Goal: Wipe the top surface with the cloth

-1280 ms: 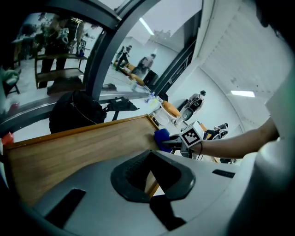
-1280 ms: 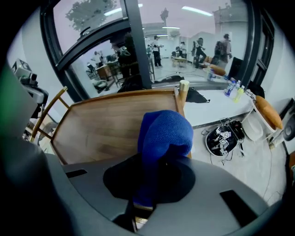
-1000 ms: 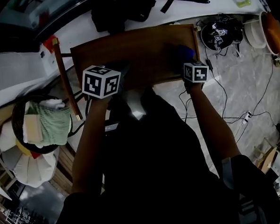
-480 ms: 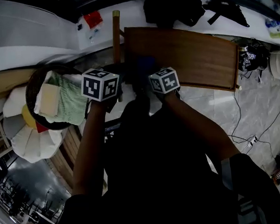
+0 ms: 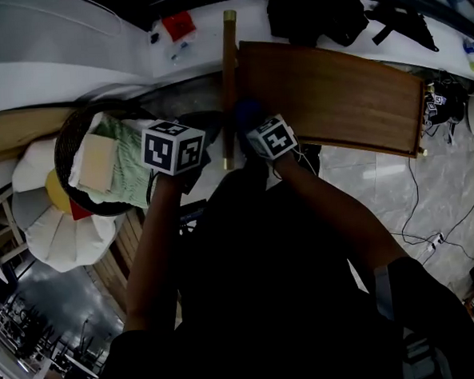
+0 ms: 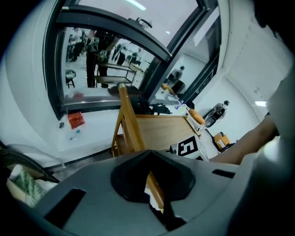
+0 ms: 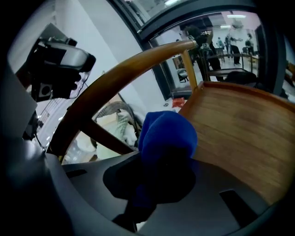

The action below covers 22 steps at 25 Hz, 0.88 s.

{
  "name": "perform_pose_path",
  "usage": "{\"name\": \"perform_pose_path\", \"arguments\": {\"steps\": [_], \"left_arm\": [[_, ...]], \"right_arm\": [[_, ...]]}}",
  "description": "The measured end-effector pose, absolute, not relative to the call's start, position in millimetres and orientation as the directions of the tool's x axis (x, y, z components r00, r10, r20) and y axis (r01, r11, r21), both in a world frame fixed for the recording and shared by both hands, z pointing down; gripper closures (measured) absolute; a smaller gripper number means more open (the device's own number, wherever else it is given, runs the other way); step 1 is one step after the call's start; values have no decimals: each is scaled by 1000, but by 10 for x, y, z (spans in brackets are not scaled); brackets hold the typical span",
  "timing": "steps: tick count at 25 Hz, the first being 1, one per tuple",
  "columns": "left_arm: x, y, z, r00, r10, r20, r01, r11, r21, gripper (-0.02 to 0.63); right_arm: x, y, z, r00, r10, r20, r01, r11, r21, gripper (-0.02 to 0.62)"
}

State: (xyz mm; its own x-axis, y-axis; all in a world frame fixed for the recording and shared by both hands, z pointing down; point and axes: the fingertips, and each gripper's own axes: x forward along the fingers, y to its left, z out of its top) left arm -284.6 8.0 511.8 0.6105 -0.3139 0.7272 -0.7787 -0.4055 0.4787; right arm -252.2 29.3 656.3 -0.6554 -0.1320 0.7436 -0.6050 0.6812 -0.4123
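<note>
Blue cloth at the left end of the wooden top

Blue cloth [image 5: 248, 112] is bunched in the right gripper [image 5: 255, 121], whose jaws are clamped on it so that a rounded wad sticks out past the tips. It sits on the near left corner of the brown wooden top [image 5: 335, 90], at 12 o'clock from the gripper's marker cube. A wooden rail [image 5: 229, 81] runs just beside that corner, at 9 o'clock from the cloth. The left gripper [image 5: 205, 129] is at 9 o'clock from the rail, close to it. Its jaw tips meet with nothing between them, and the rail shows beyond. A dark basket [image 5: 65, 155] of folded towels [image 5: 127, 163] lies at 9 o'clock from the left gripper.
</note>
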Motion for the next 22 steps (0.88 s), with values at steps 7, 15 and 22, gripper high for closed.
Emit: {"name": "perform_pose_path", "arguments": {"steps": [7, 15, 22], "left_arm": [[-2311, -29, 5113, 651, -255, 715, -730, -468, 498, 598], [-1257, -263, 5123, 692, -172, 701, -661, -541, 520, 598], [17, -348, 5115, 734, -88, 673, -573, -612, 545, 598]], "right_arm": [[-1970, 349, 6660, -567, -118, 815, -581, 758, -295, 532], [-758, 270, 6650, -523, -168, 836, -662, 698, -274, 532], [626, 241, 6591, -459, -243, 855, -759, 607, -235, 532]]}}
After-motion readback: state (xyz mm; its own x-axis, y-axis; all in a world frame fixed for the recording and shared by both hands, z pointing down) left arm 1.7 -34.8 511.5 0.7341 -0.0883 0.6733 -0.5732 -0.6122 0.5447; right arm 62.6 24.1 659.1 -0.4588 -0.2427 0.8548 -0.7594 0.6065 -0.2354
